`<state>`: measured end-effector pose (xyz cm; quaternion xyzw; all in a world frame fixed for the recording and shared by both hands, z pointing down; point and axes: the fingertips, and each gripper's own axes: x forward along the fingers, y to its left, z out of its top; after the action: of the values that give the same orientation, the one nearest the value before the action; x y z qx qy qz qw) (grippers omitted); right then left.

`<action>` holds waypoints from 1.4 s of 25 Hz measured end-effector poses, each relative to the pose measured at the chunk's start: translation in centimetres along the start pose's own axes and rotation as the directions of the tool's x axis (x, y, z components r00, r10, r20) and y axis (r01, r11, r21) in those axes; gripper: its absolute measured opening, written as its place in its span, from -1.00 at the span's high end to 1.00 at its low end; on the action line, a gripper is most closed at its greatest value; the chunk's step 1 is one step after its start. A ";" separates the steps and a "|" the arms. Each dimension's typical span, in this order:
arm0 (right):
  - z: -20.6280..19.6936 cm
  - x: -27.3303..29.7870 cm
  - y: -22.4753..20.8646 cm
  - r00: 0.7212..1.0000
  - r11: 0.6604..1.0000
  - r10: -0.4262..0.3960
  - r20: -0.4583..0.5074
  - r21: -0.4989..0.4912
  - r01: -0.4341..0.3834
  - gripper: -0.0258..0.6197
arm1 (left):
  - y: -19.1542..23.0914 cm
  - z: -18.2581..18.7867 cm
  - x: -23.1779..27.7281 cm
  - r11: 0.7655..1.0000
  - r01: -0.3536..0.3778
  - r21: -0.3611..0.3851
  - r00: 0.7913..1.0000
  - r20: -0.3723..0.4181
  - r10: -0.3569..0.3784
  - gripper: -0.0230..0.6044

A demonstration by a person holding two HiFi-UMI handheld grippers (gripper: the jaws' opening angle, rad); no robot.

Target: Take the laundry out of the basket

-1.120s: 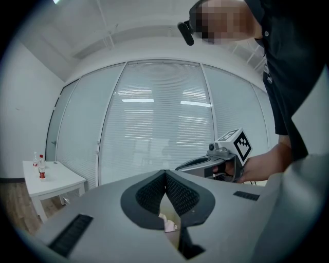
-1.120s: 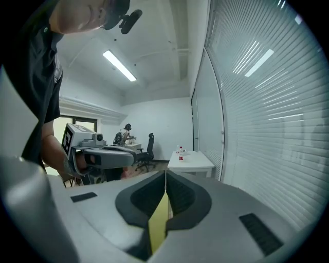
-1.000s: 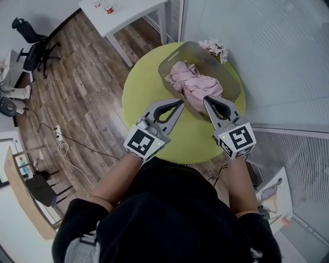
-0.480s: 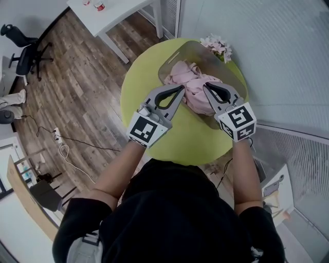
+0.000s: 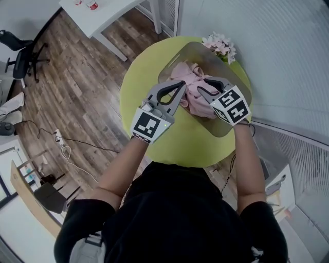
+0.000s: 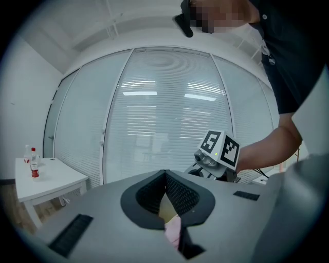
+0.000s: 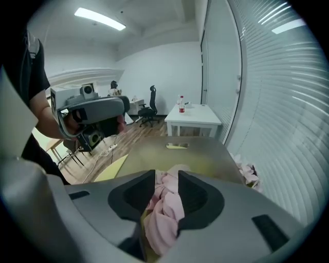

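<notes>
A heap of pink laundry (image 5: 194, 87) lies in a translucent grey basket (image 5: 229, 128) on the round yellow-green table (image 5: 139, 77). My left gripper (image 5: 180, 86) hangs at the basket's near-left rim beside the laundry, jaws shut with the tips (image 6: 164, 172) touching and nothing between them. My right gripper (image 5: 201, 90) tilts down into the basket just over the pile. Its jaws have just been opening and now stand slightly apart. In the right gripper view the pink laundry (image 7: 165, 205) shows through that gap (image 7: 166, 177), not pinched.
Pink flowers (image 5: 221, 45) lie on the table behind the basket, close to the blinds. A white side table (image 5: 108, 15) with bottles stands beyond on the wood floor. An office chair (image 5: 20, 49) and floor cables (image 5: 61, 144) are at the left.
Both grippers moved forward to the basket. The right one tipped downward onto the laundry and its jaws parted; the left one stayed shut.
</notes>
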<state>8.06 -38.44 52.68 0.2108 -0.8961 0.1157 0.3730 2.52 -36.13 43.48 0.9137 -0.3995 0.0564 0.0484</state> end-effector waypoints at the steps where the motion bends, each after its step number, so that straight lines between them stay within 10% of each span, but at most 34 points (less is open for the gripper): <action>1: -0.5 0.7 -0.1 0.999 1.000 0.010 -0.032 -0.004 -0.010 0.47 | 0.2 -0.2 0.3 1.000 0.000 -0.002 1.000 -0.001 0.000 0.92; 20: -9.5 12.6 -2.1 0.919 0.992 0.126 -0.373 0.022 -0.127 -0.32 | 4.0 -1.9 4.8 0.999 -0.005 -0.032 1.000 0.023 0.005 0.92; 35: -13.9 18.6 -2.5 0.866 0.987 0.138 -0.480 -0.008 -0.162 -0.56 | 5.0 -3.0 6.0 0.998 -0.021 -0.056 0.999 0.032 0.023 0.92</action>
<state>6.05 -41.04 75.81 0.0965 -0.7926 0.1713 0.5772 2.68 -43.43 47.56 0.9085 -0.4115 0.0311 0.0665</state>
